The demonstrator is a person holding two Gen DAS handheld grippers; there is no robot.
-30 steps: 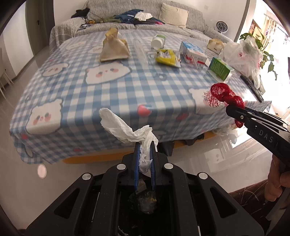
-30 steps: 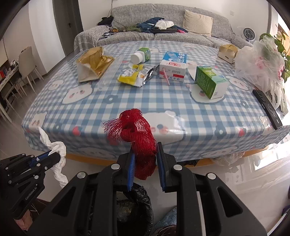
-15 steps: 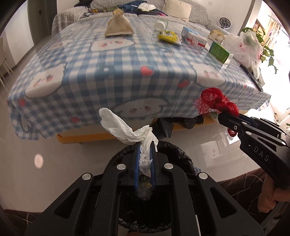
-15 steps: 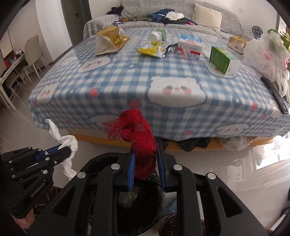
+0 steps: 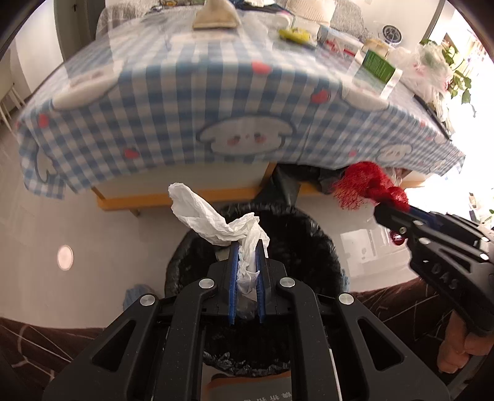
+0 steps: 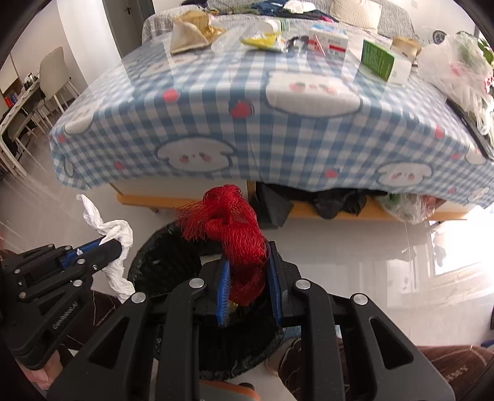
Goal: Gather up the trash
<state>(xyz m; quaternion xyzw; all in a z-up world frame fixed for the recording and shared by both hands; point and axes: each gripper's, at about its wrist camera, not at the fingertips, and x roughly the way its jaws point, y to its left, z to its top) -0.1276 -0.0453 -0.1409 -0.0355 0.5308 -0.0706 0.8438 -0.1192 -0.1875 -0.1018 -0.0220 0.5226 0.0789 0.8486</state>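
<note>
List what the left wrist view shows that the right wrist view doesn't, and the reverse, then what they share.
Only the left wrist view: a round pale spot on the floor and the hand carrying the right gripper.

Only the right wrist view: dining chairs at far left and a sofa cushion.

Both: the white tissue in the left gripper, the red mesh bag in the right gripper, the black-lined bin, the checked tablecloth and the green carton.

Each hand-held gripper (image 5: 247, 271) (image 6: 248, 277) is matte black plastic with blue pads (image 5: 232, 277), round silver screws (image 5: 207, 283) and embossed lettering on its side.
</note>
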